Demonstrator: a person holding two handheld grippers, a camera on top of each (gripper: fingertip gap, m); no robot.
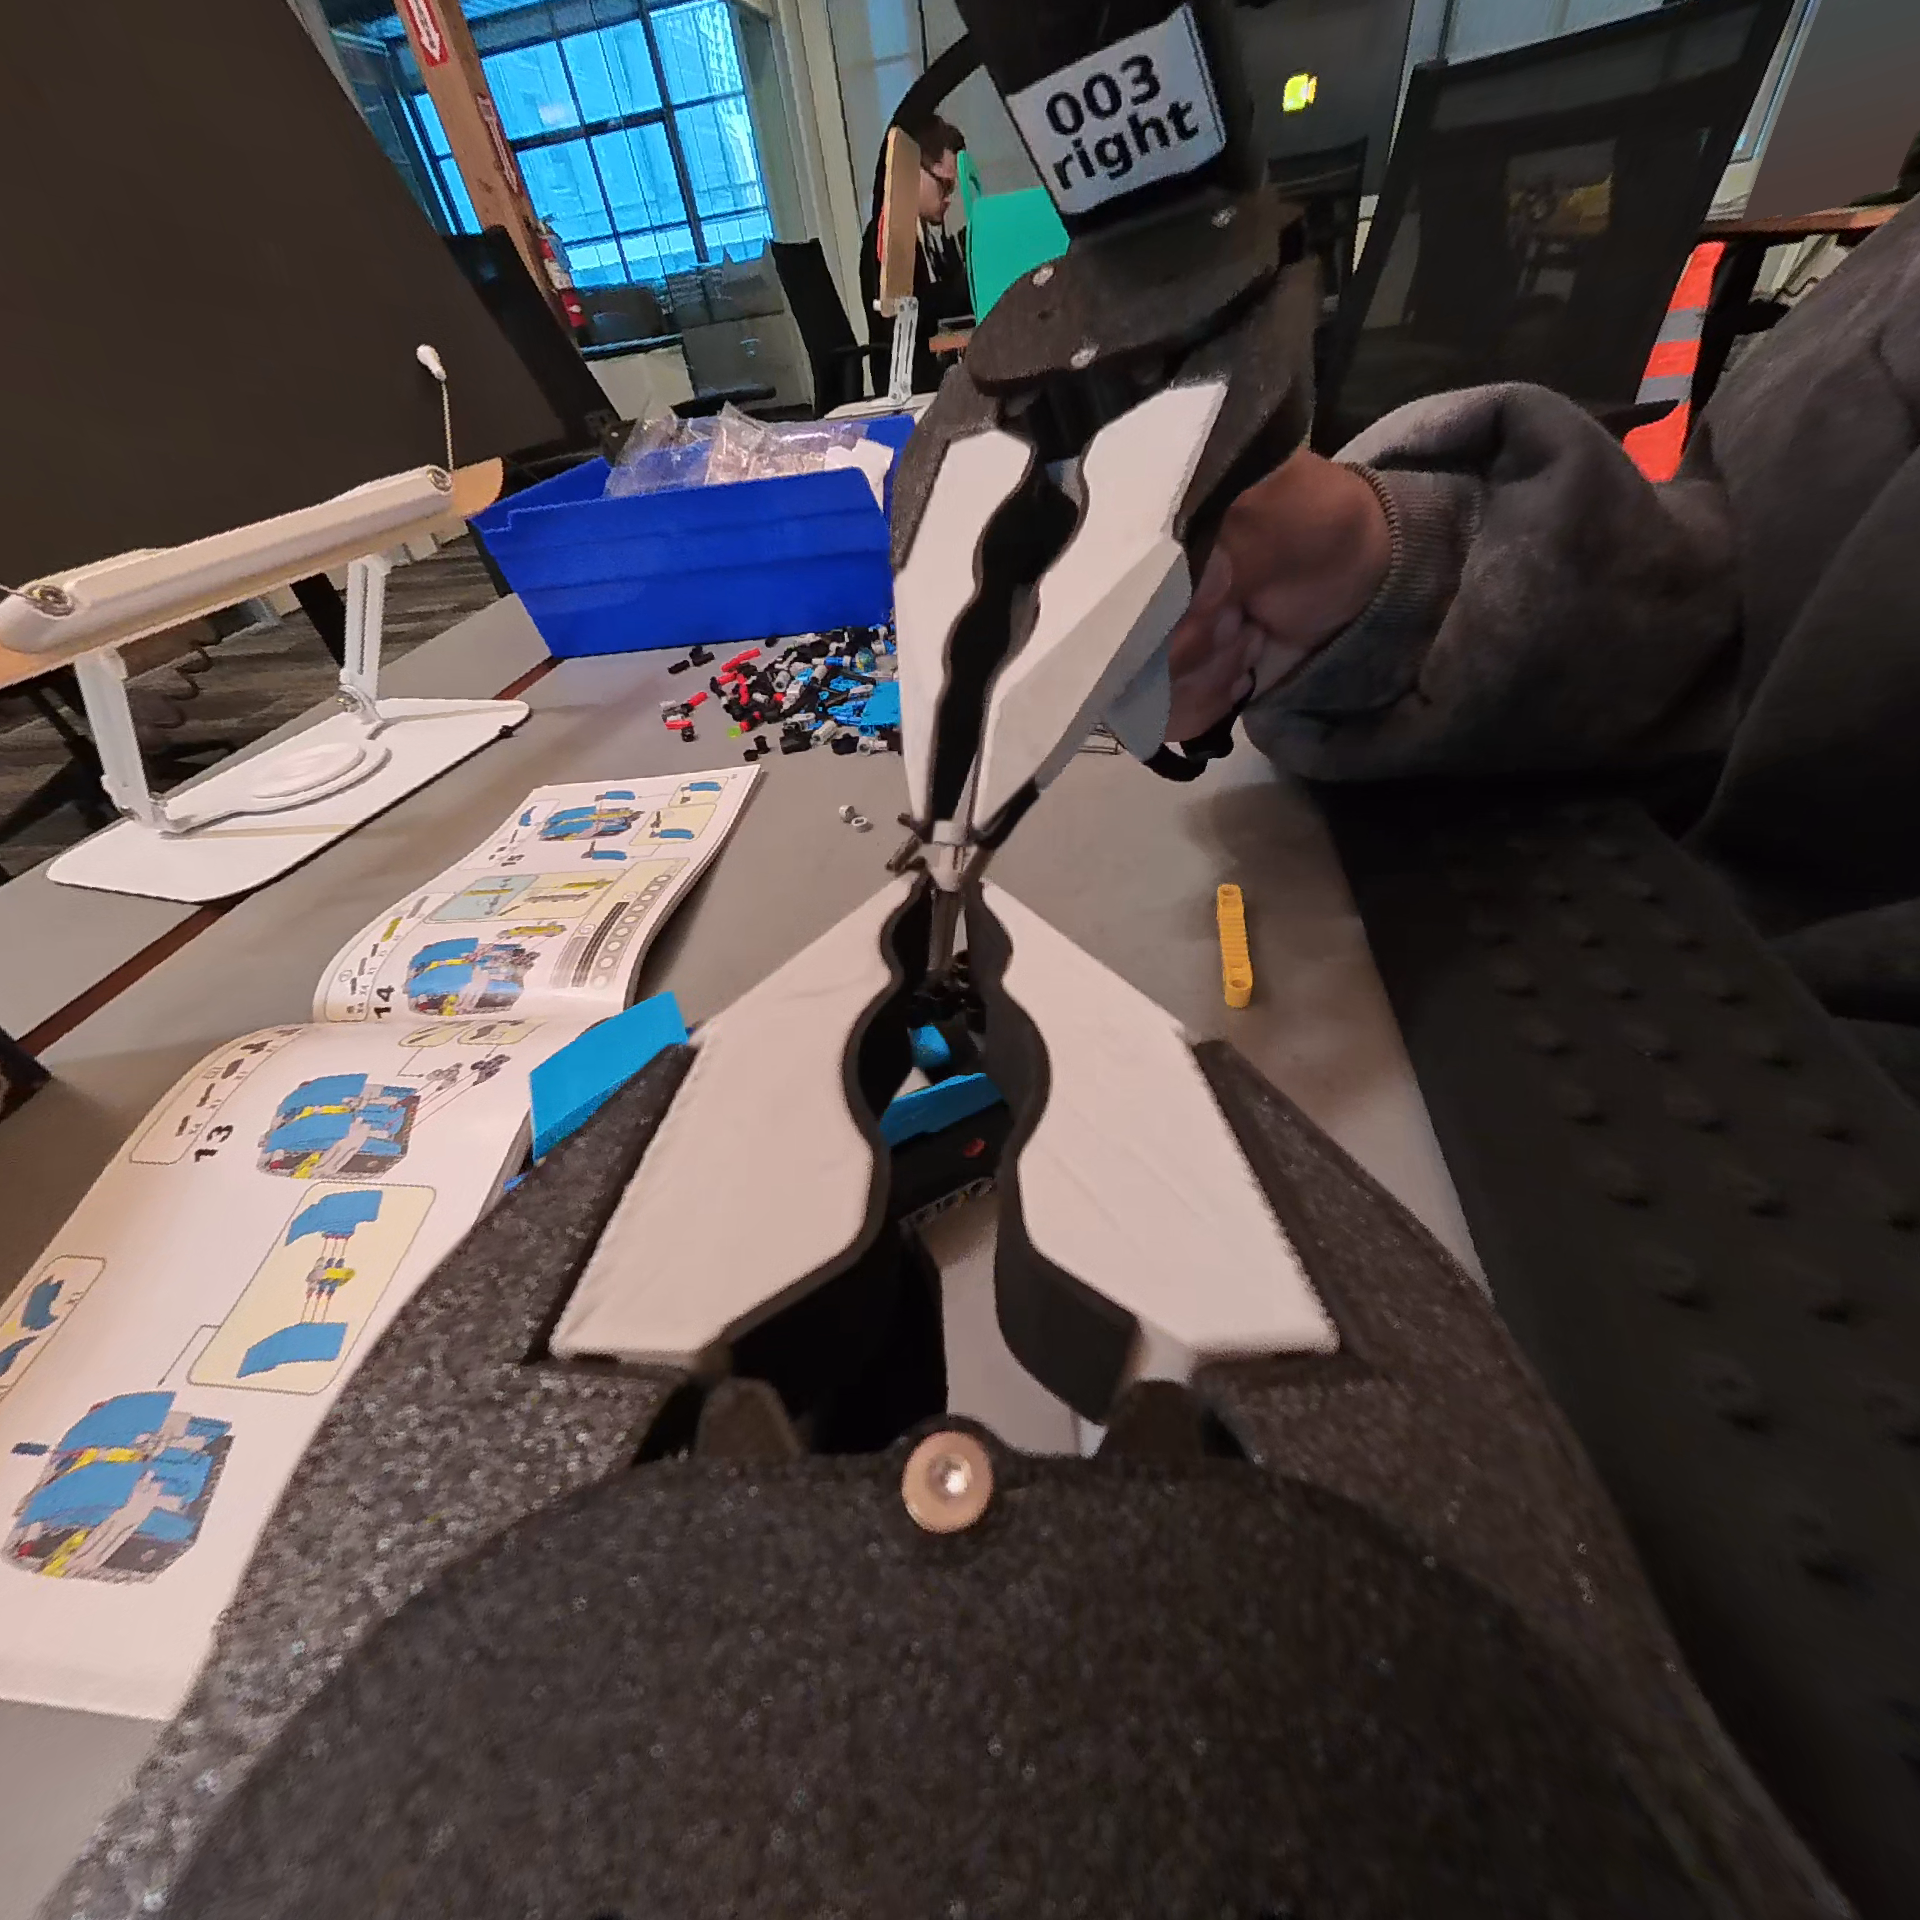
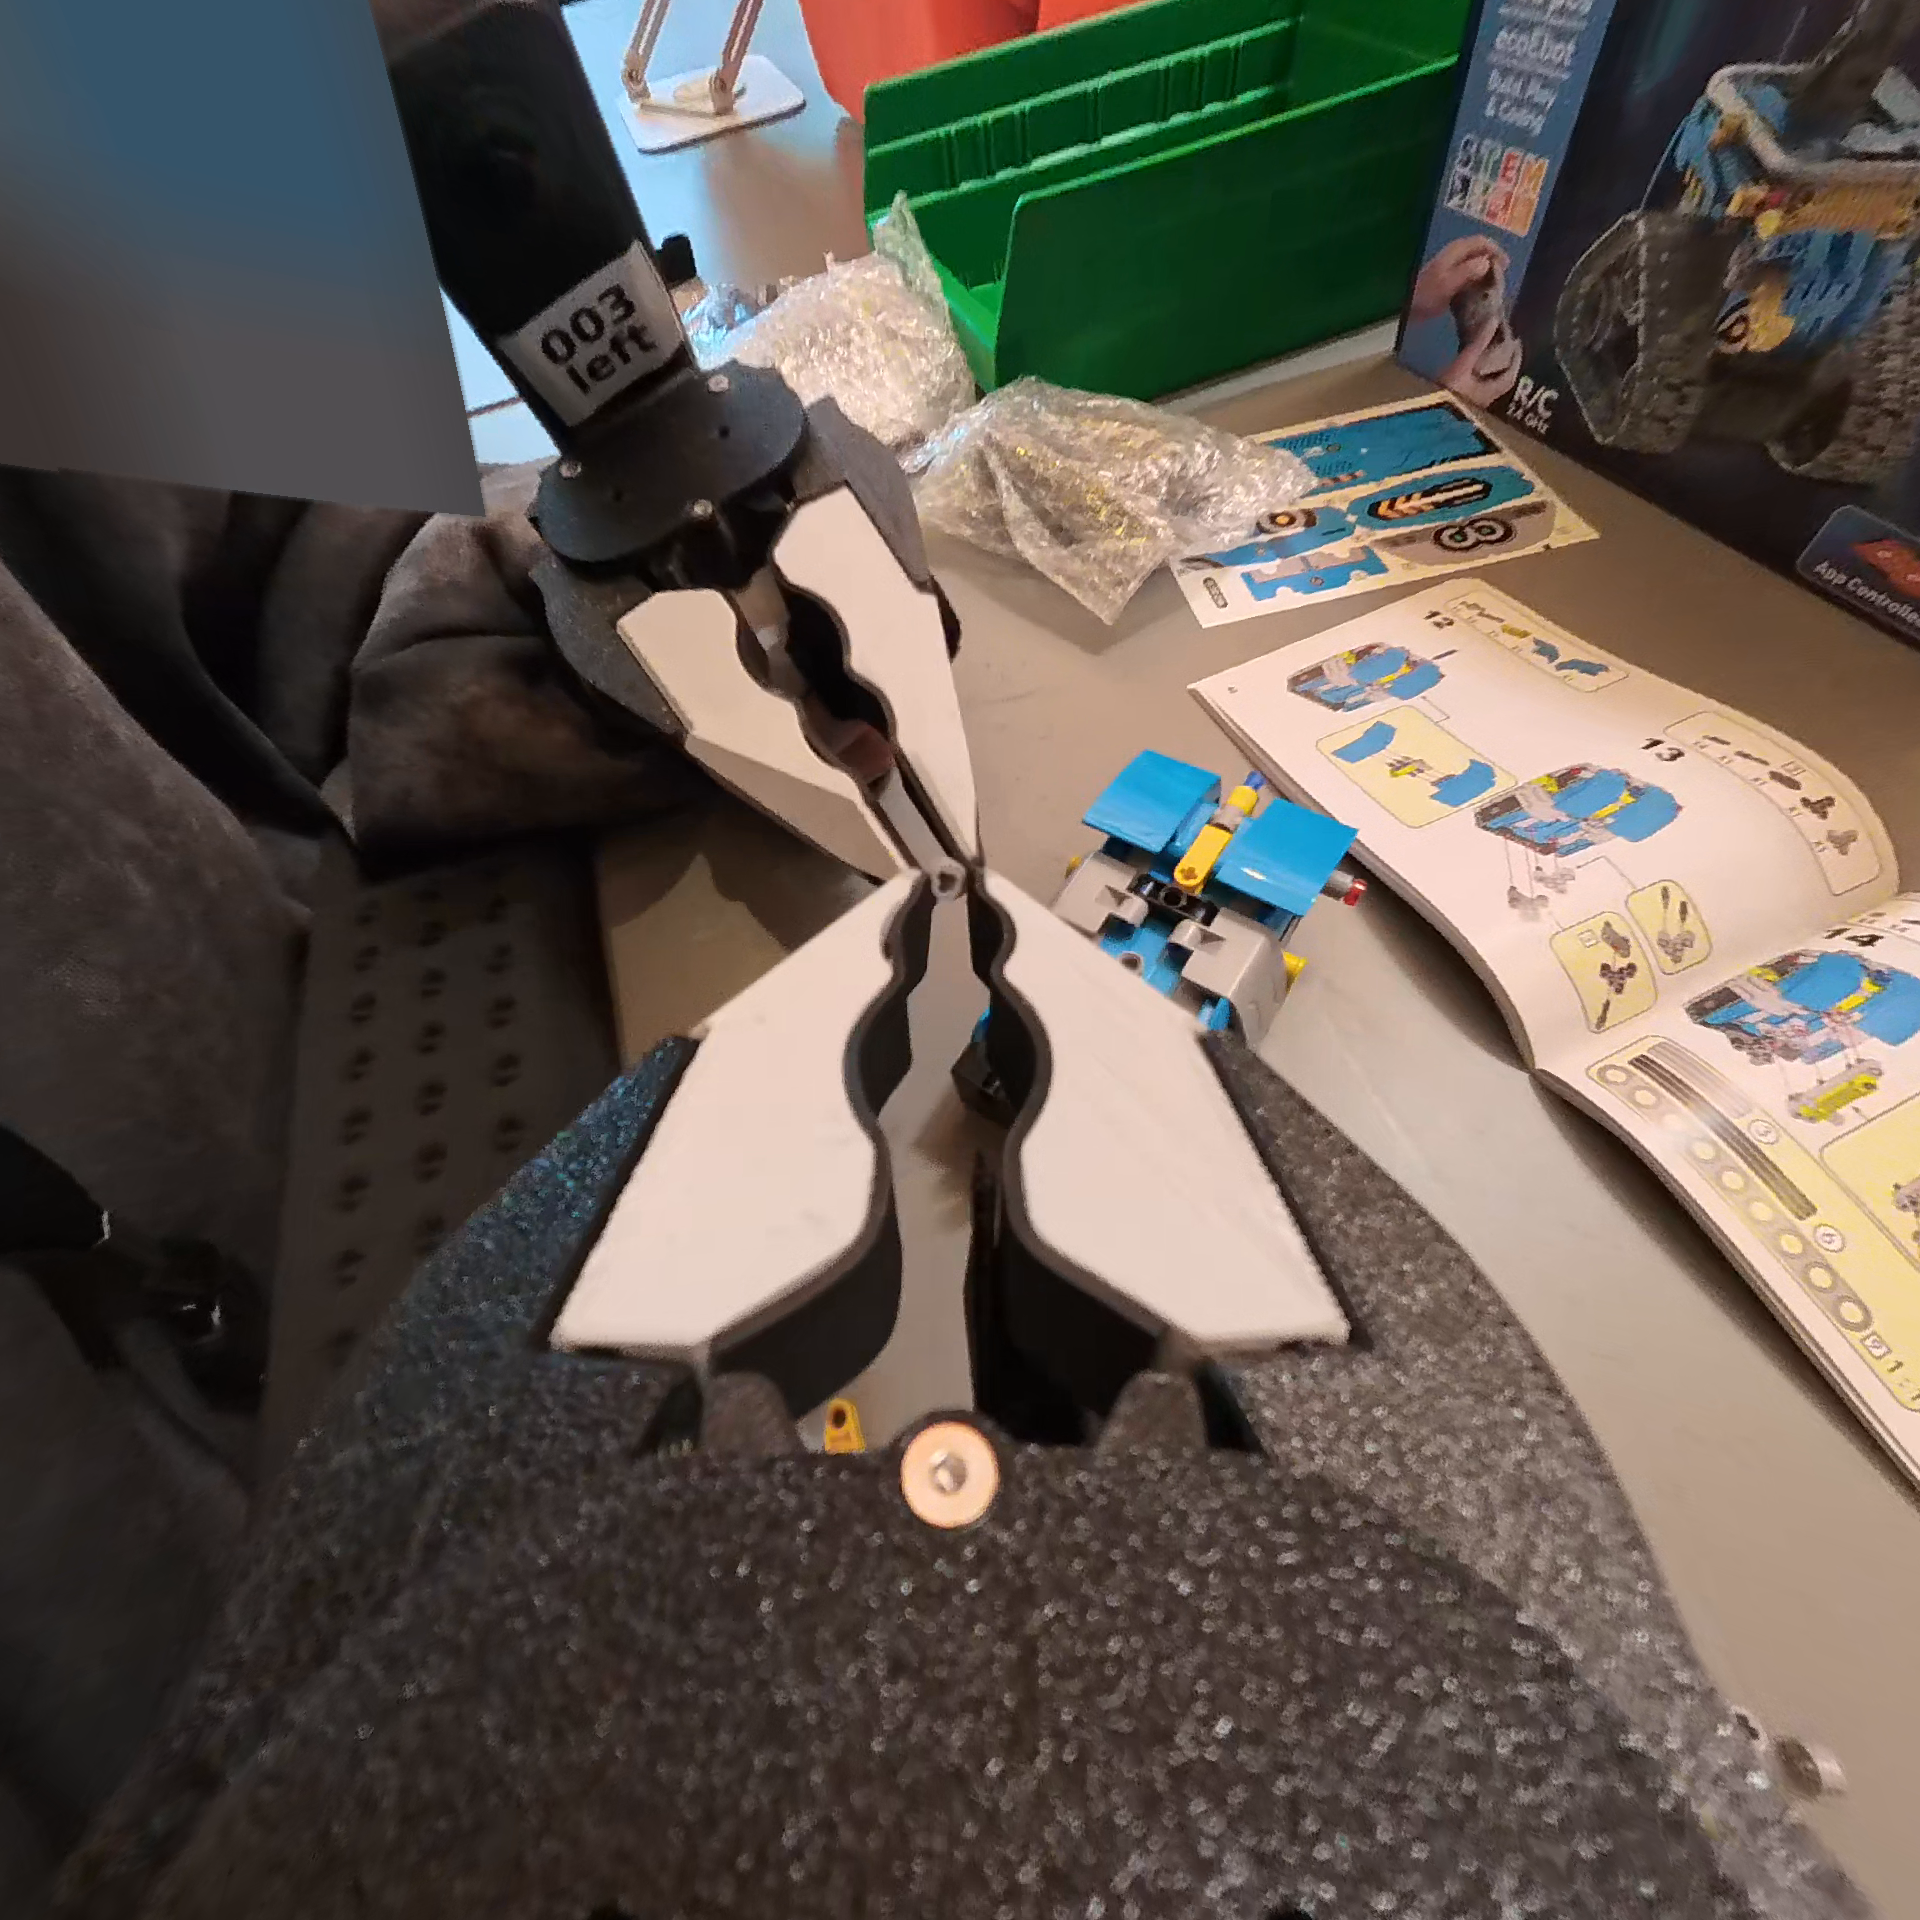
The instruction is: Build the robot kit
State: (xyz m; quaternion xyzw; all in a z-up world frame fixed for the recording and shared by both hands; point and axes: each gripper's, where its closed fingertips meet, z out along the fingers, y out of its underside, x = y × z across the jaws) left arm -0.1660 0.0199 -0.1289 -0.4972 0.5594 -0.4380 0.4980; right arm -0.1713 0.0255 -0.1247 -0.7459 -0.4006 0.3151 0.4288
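Note:
My left gripper (image 1: 943, 891) and right gripper (image 2: 948, 888) meet tip to tip above the grey table (image 2: 1455, 1299). The left gripper is shut on a thin grey axle (image 2: 831, 727) that lies along its fingers. The right gripper, seen from the left wrist view (image 1: 948, 826), is shut on a small grey piece (image 2: 945, 876) at the axle's end. A partly built blue, grey and yellow model (image 2: 1195, 883) sits on the table just behind the tips, and shows between my left fingers (image 1: 940, 1101).
An open instruction booklet (image 1: 416, 1039) (image 2: 1558, 883) lies beside the model. A yellow beam (image 1: 1232, 945), a pile of loose parts (image 1: 800, 691), a blue bin (image 1: 686, 561) and a white stand (image 1: 260, 769) are around. A green bin (image 2: 1143, 208), plastic bags (image 2: 1081, 478), a sticker sheet (image 2: 1382, 509) and the kit box (image 2: 1714, 239) stand behind. Left and right tips are no more than a few centimetres apart.

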